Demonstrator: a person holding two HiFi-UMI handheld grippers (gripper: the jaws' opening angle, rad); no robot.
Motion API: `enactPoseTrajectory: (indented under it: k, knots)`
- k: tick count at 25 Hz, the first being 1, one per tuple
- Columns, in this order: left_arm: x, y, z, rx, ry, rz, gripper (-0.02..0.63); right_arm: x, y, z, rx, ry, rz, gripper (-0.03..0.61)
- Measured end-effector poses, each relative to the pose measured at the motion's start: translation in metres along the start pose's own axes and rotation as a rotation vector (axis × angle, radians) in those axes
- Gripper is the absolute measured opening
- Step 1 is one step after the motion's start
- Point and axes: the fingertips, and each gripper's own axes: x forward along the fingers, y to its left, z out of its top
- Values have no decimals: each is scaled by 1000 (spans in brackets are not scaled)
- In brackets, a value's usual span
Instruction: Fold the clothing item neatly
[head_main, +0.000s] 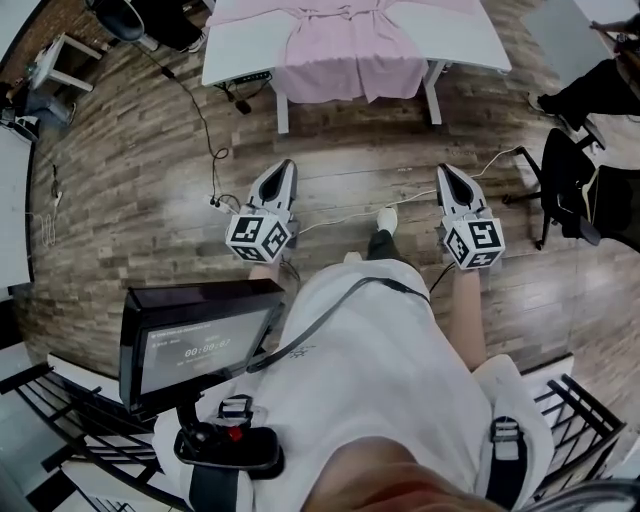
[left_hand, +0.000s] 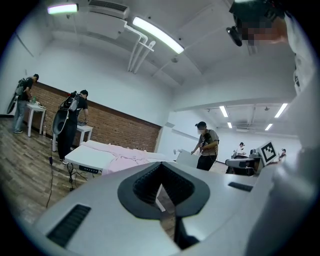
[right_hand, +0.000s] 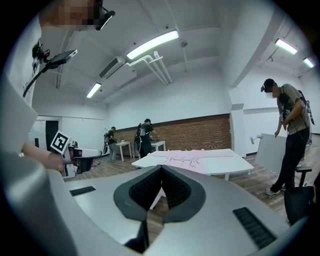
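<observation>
Much floor (head_main: 350, 150) before overhanging garment (head_main: 350, 55) edge

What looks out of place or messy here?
The pink garment lies rumpled on the white table, with part of it hanging over the near edge. A black cable trails loose across the wooden floor. Nothing else stands out.
</observation>
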Motion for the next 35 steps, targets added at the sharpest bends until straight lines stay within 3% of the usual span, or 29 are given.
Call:
enactPoseTrajectory:
  k: [25,35]
  knots:
    - [81,30,22,1,0,62,2,92,-59,26,-24,21,73,2]
    - [154,18,28,0,-3,58,2,123,-120,35,-21,25,86,2]
